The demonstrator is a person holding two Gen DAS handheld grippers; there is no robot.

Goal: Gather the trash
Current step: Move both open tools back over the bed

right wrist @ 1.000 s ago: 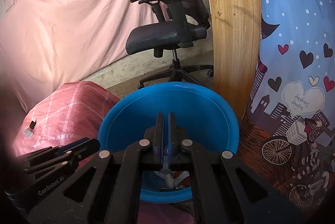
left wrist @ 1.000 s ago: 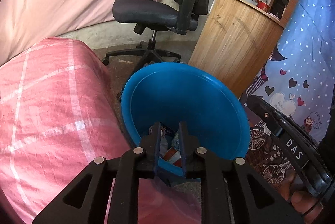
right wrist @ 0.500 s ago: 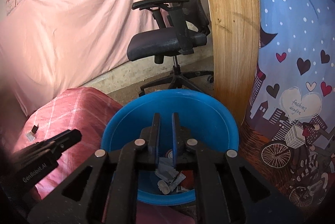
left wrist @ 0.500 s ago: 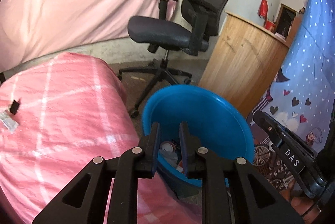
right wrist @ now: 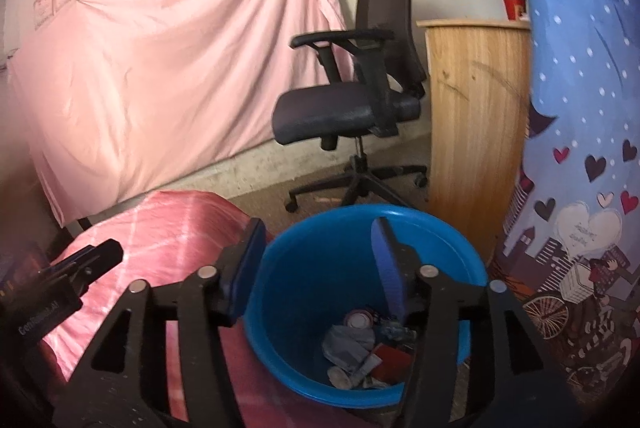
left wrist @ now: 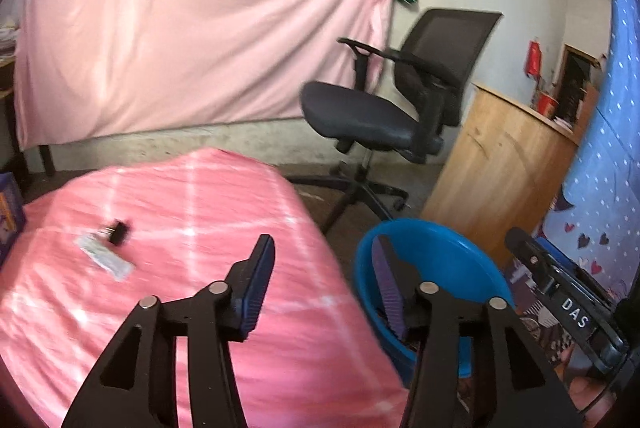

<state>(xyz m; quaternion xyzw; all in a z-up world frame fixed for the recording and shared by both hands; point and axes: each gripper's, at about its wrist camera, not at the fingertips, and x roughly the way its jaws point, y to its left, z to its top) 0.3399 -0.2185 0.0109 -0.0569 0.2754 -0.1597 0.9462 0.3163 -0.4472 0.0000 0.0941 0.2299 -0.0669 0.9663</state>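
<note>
Two handheld grippers hang above a pink checked cloth and a blue bin in a room draped with a pink sheet (left wrist: 192, 40). The left gripper (left wrist: 320, 284) has just been spreading its jaws; they stand apart with nothing between them, one finger over the pink checked cloth (left wrist: 168, 228), the other over the rim of the blue bin (right wrist: 320, 292). The right gripper (right wrist: 320, 260) has likewise just been opening, its jaws wide and empty, framing the bin's mouth from above.

At the bottom of the bin lies the collected trash (right wrist: 368, 352): crumpled grey wrappers, a red packet and what looks like a round lid, though the pieces blur together. On the cloth, well apart from the bin, a pale flat wrapper (left wrist: 105, 261) lies just beside a small black clip (left wrist: 117, 231); both are smeared by motion.

Behind the bin stands a black office chair (right wrist: 352, 108), with a wooden counter (right wrist: 476, 116) to its right. A blue curtain printed with hearts and bicycles (right wrist: 580, 188) hangs along the right edge.
</note>
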